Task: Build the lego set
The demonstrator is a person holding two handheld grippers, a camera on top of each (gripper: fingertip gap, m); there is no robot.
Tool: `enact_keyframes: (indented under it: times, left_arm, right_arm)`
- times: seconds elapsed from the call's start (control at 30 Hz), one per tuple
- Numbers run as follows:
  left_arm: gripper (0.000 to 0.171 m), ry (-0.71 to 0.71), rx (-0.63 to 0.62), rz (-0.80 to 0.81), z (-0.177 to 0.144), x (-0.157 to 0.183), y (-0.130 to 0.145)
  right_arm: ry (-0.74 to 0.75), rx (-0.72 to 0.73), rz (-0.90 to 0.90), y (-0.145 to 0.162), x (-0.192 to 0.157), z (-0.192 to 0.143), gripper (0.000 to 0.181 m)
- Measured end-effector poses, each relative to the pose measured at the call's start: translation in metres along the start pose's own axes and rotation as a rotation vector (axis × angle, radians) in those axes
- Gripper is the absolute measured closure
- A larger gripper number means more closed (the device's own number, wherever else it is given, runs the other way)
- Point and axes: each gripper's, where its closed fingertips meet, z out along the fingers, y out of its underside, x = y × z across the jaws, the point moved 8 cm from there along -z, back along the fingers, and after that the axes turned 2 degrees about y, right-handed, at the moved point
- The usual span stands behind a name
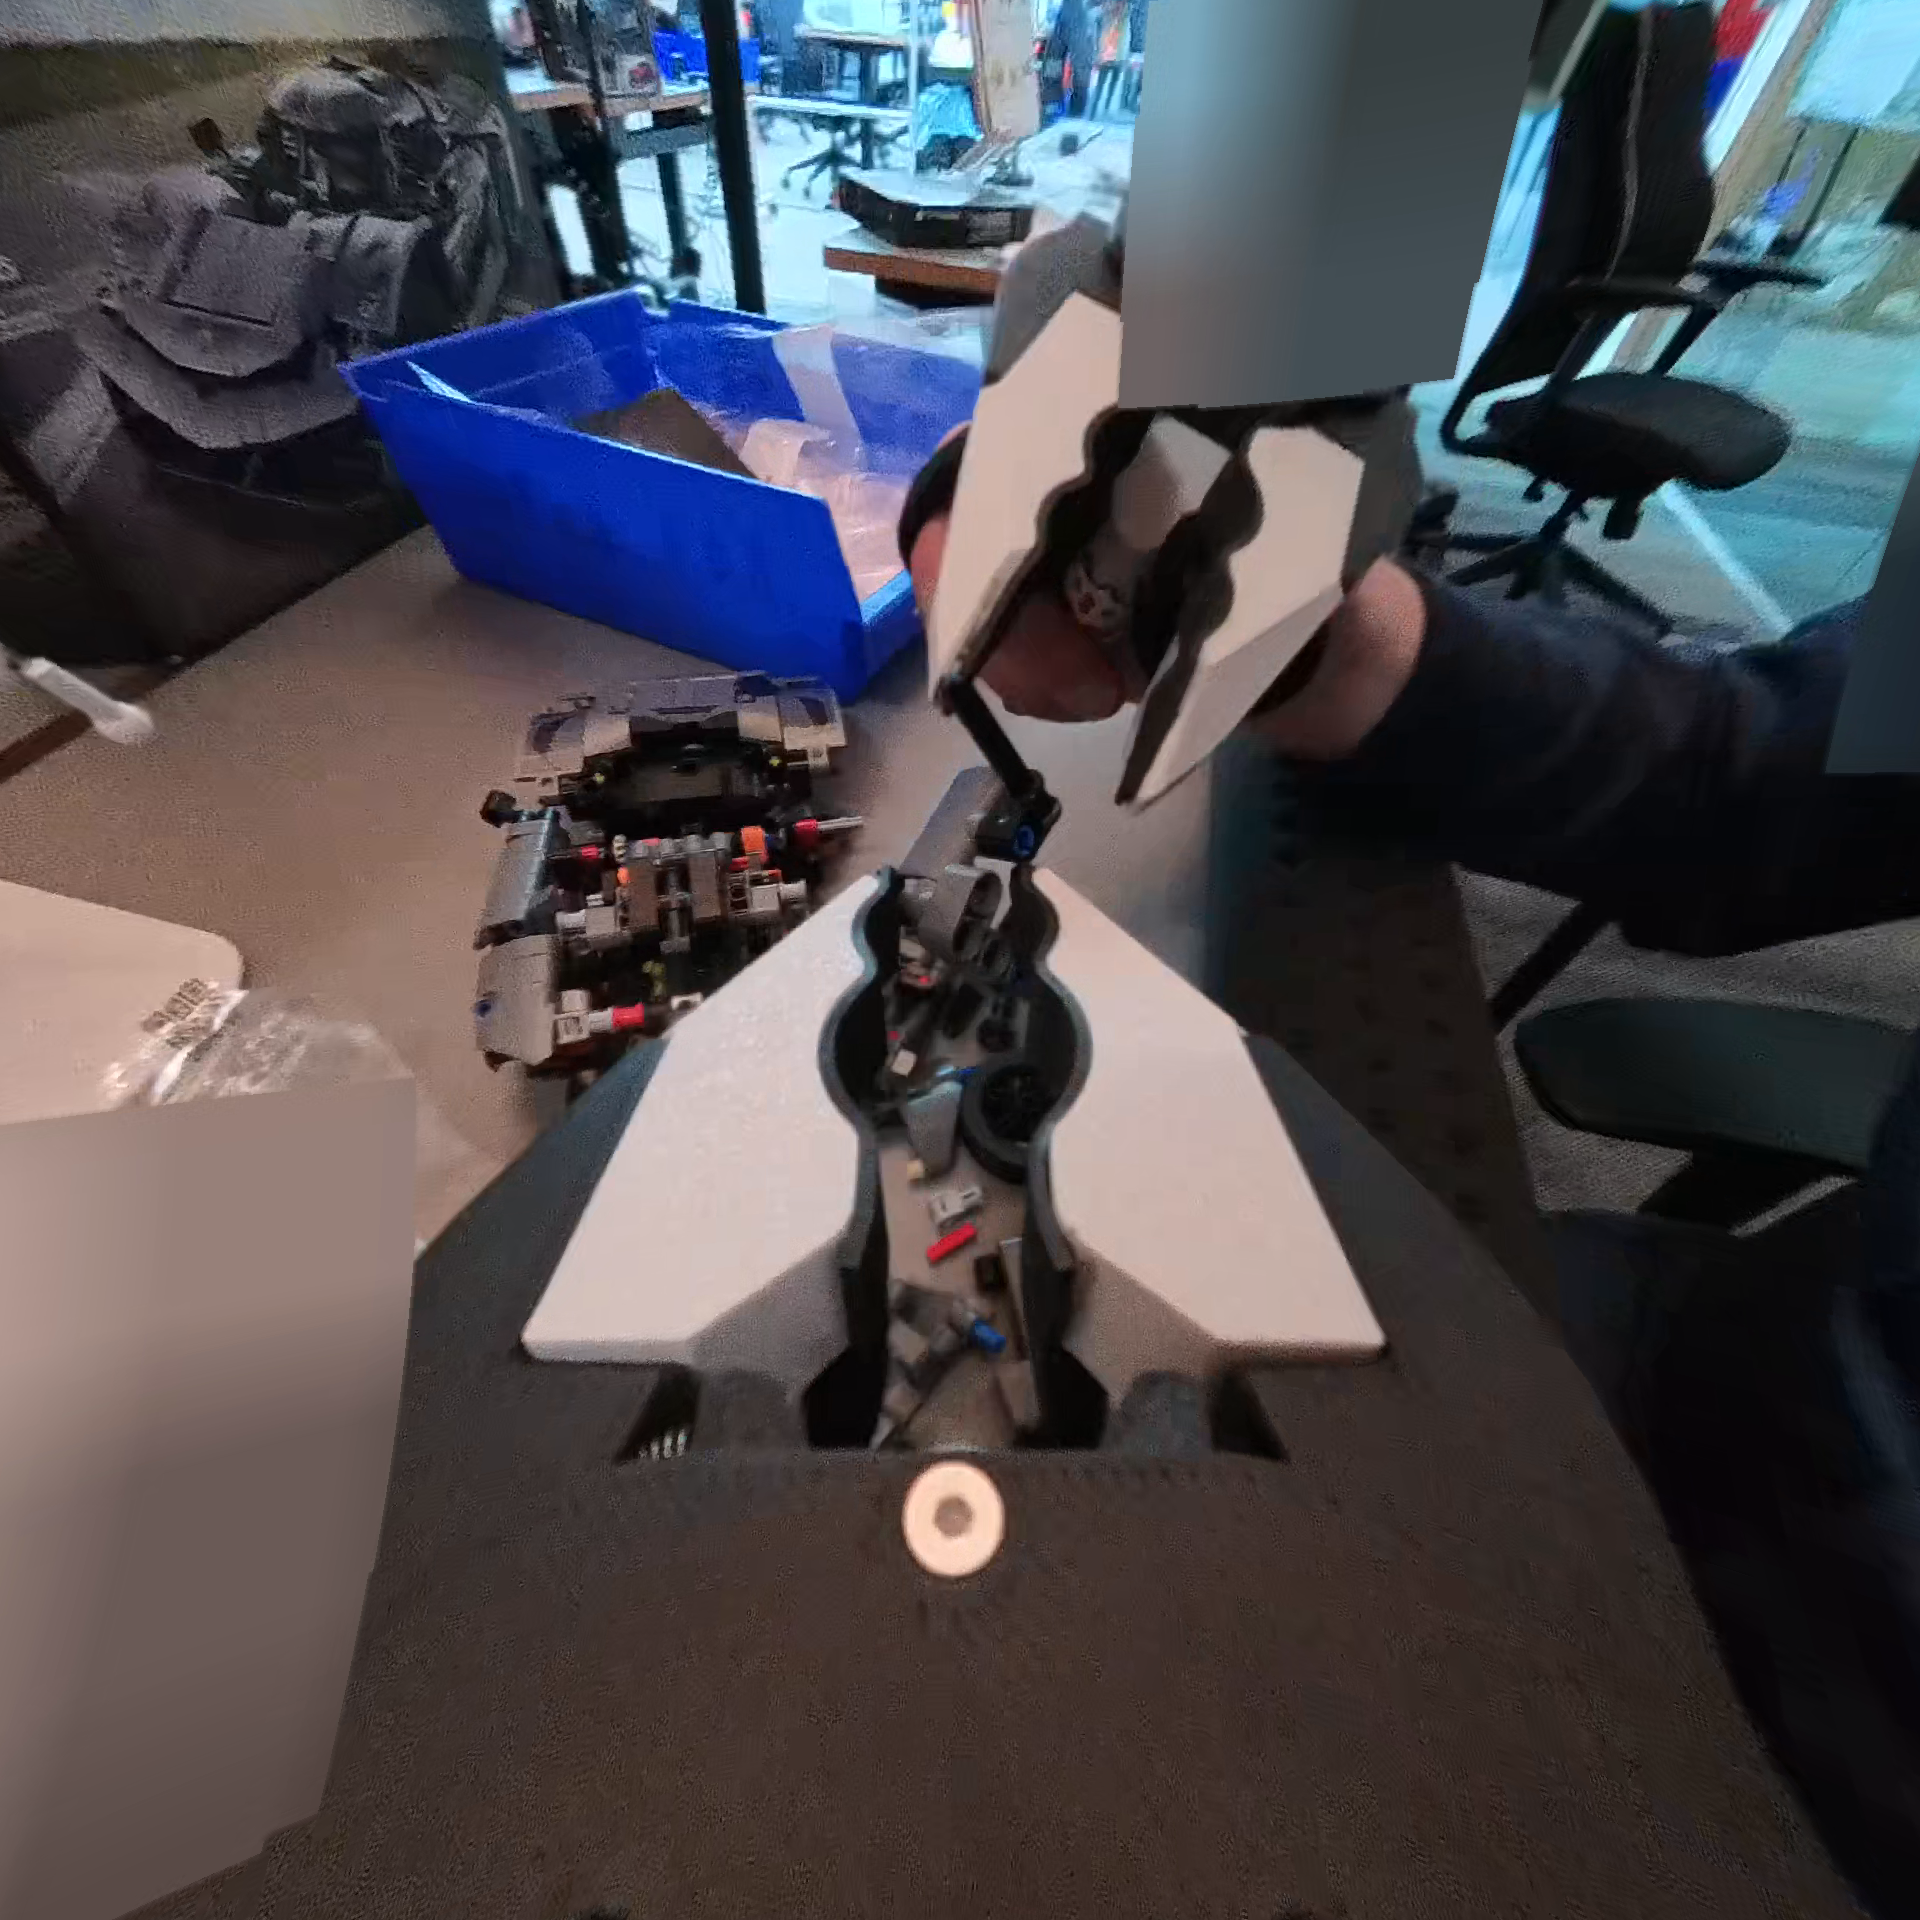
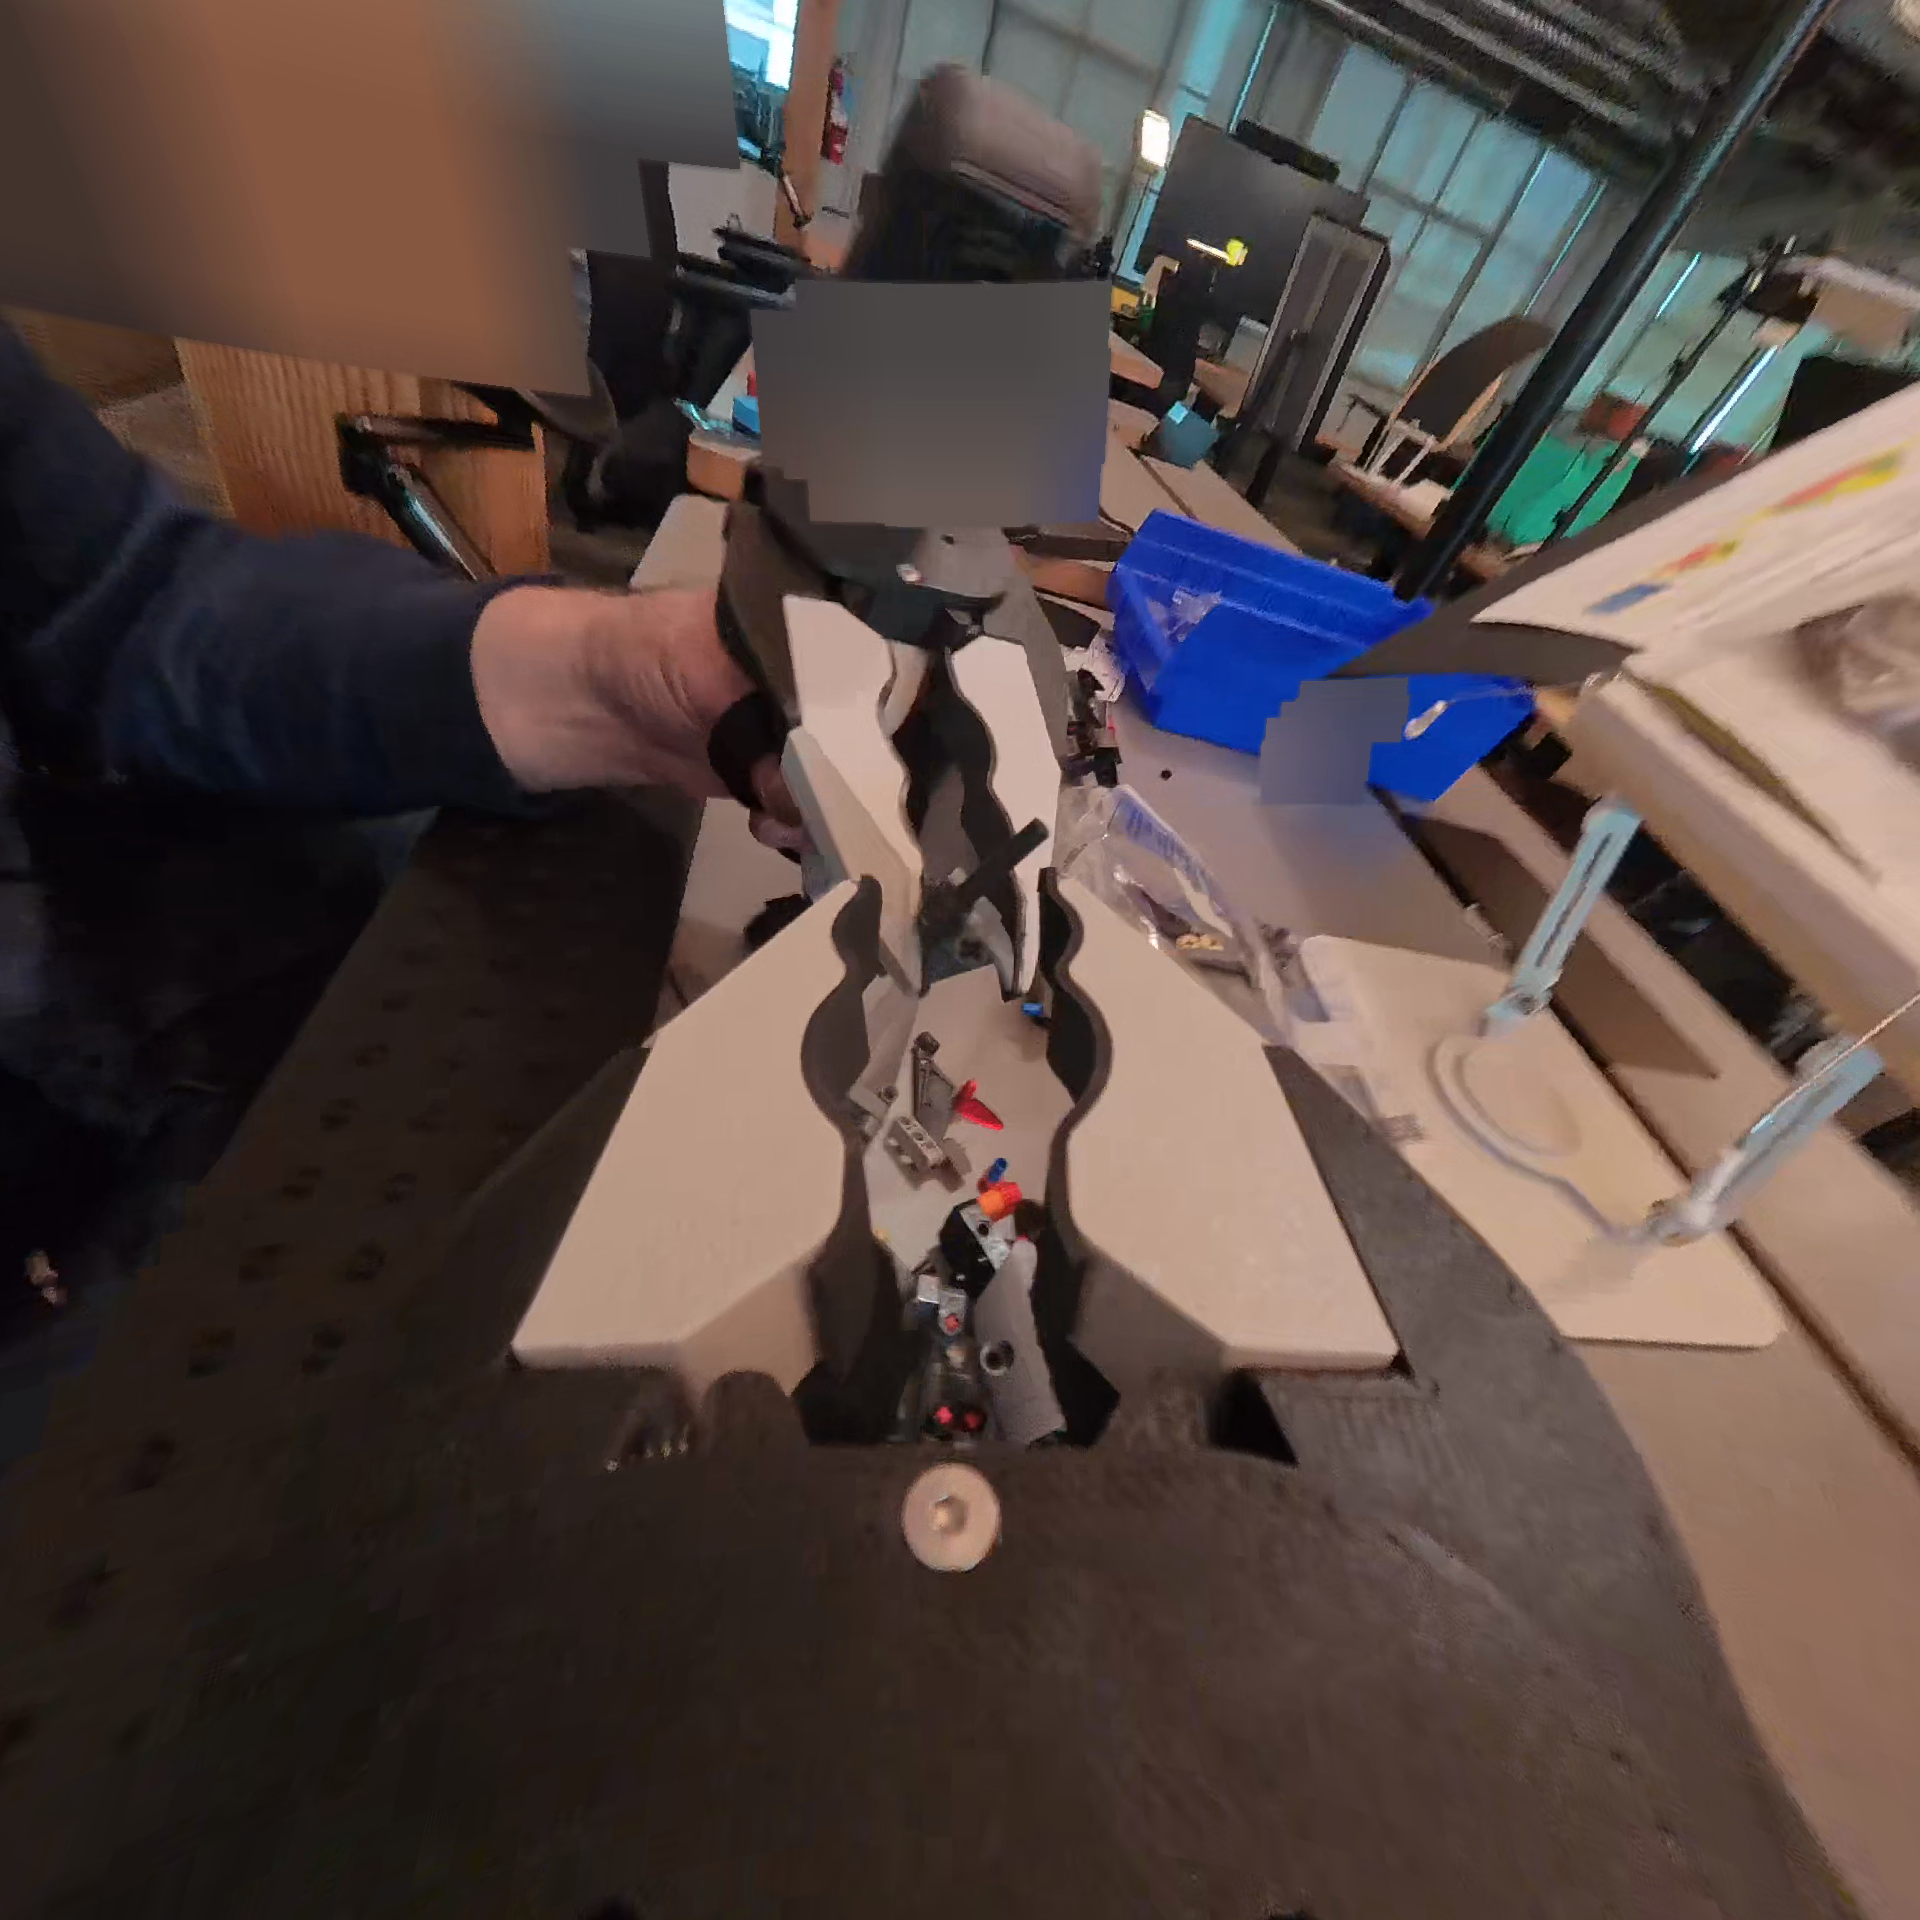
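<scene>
My left gripper [image 1: 951, 904] was closed on the grey sub-assembly [image 1: 961, 862], held above the table [image 1: 312, 790] beside the half-built car [image 1: 644, 883]. My right gripper [image 1: 1039, 748] stood parted, its black axle [image 1: 1003, 753] seemingly resting against one finger; pushing it home wanted a straight, steady line.

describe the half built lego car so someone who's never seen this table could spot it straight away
Find the big blue bin lying tilted on the grey table. Just in front of its near corner sits the half built lego car, a flat grey and black chassis with exposed gears and small red and orange pins. Unlike the small loose pieces scattered nearby, it is one large joined block.
</scene>
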Motion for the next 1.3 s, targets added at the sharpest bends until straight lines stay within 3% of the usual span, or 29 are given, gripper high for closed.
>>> enact_keyframes:
  times: [0.17, 0.3, 0.5, 0.7, 1.0, 1.3]
  left_arm:
    - [0.153, -0.182, -0.092, 0.227, 0.007, 0.005, 0.000]
    - [0.153, -0.268, -0.121, 0.353, 0.009, 0.009, -0.001]
    - [0.132, -0.051, 0.001, 0.176, 0.011, 0.012, -0.006]
    - [0.143, 0.093, 0.097, 0.057, 0.008, 0.012, -0.007]
    - [0.150, -0.105, -0.039, 0.230, 0.009, 0.013, -0.006]
    - [0.152, -0.168, -0.135, 0.236, 0.017, 0.010, 0.001]
  right_arm:
    - [-0.076, 0.021, 0.237, 0.009, 0.009, 0.007, 0.176]
    - [-0.140, 0.042, 0.311, 0.011, 0.010, 0.005, 0.180]
    - [-0.229, 0.112, 0.337, 0.009, 0.007, 0.004, 0.180]
    - [-0.295, 0.147, 0.337, 0.005, 0.002, 0.005, 0.180]
    - [-0.152, 0.071, 0.205, 0.005, 0.000, 0.007, 0.181]
    - [-0.096, 0.011, 0.178, 0.009, 0.000, 0.016, 0.181]
